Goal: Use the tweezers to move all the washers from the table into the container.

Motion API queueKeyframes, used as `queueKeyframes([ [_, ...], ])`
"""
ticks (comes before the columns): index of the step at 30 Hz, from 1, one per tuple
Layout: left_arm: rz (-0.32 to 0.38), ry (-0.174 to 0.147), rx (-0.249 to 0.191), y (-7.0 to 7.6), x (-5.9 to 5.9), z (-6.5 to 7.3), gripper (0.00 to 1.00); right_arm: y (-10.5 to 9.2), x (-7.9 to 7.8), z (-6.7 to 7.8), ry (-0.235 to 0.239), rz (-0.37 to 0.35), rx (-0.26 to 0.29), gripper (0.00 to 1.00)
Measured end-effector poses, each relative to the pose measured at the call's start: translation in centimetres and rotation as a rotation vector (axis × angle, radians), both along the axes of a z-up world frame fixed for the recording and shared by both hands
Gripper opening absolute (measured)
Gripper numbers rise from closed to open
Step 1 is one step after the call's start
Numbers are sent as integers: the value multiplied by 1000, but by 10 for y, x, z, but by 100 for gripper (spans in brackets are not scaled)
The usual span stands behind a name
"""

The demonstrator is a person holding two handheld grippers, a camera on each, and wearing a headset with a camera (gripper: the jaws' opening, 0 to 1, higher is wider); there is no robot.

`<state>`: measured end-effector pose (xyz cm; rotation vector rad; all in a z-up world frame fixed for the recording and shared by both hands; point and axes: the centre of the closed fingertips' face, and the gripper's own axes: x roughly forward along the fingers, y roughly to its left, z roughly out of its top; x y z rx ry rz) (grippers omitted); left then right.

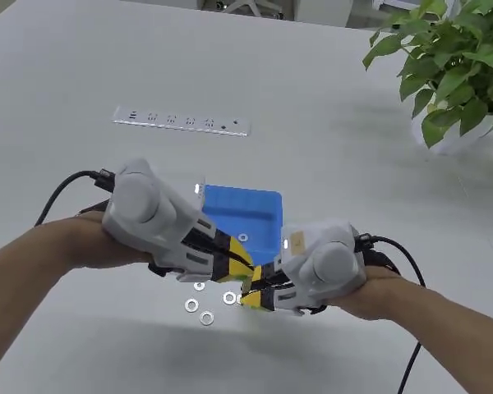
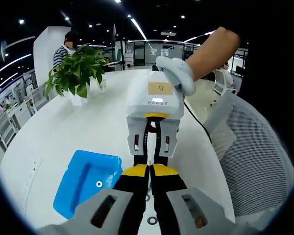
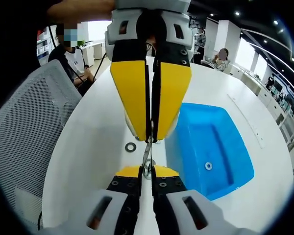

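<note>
Tip to tip, right gripper [image 3: 147, 172] and left gripper [image 2: 151, 169] both clench the tweezers [image 3: 148, 147] above four loose washers [image 1: 206, 318] on the white table [image 1: 353, 123]. Another washer [image 1: 243, 238] lies inside the blue container [image 1: 230, 205] just beyond.

White table [image 1: 329, 98] with blue container [image 1: 248, 201], loose washers [image 1: 206, 318], power strip [image 1: 181, 121], potted plant [image 1: 452, 74].
</note>
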<state>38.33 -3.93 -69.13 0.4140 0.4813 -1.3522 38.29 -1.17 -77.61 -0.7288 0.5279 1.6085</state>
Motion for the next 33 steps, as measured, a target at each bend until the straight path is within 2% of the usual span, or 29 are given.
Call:
queueKeyframes([
  [8,1,1,9,-1,0,-1,6,0,0,0,6,-13,7,8],
  [14,6,8,14,2,-1,-1,11,-1,0,0,8,-17,5,8],
  [19,32,14,-2,6,0,2,21,-3,0,1,3,-19,5,8],
  [21,49,28,-8,8,1,2,26,-4,0,3,1,-20,5,8],
  [23,59,24,-10,12,1,1,30,-5,0,4,-1,-21,7,9],
  [29,111,52,-27,19,-1,1,38,-7,-2,10,-6,-23,12,9],
  [33,150,71,-58,23,-3,4,45,-7,-2,18,-10,-29,23,9],
])
